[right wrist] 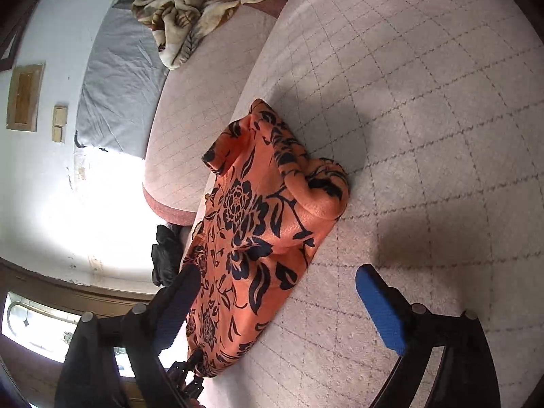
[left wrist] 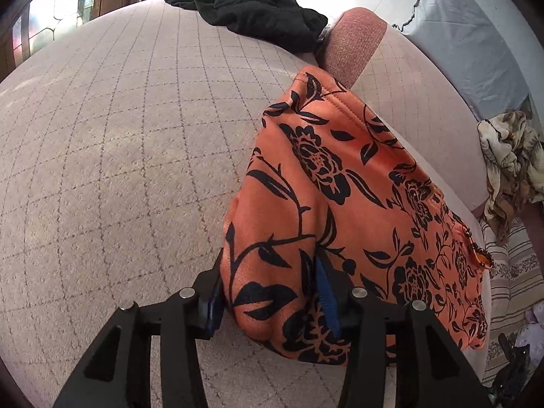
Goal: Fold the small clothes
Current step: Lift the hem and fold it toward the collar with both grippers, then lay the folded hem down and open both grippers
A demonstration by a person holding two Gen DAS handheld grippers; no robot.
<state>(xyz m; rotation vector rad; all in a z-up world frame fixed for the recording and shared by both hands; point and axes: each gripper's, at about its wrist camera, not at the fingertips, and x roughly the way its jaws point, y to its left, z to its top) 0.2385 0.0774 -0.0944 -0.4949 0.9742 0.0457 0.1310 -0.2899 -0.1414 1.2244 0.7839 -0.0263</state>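
An orange garment with black flowers (left wrist: 340, 170) lies on the pale checked bed cover (left wrist: 119, 136). Its near end is bunched up between the fingers of my left gripper (left wrist: 268, 292), which is shut on that fold; the cloth hides both fingertips. In the right wrist view the same garment (right wrist: 258, 210) stretches away from me, with a rumpled hump at its far right corner. My right gripper (right wrist: 277, 272) stands wide open over the garment's near right edge, and its blue pad (right wrist: 380, 309) hangs above bare cover (right wrist: 425, 102) without touching the cloth.
A black garment (left wrist: 258, 10) lies crumpled at the far edge, beside a pink-edged cushion (left wrist: 353, 40). A brown patterned blanket (right wrist: 190, 3) is heaped past the cover's edge, and a grey sheet (right wrist: 119, 85) lies against the wall.
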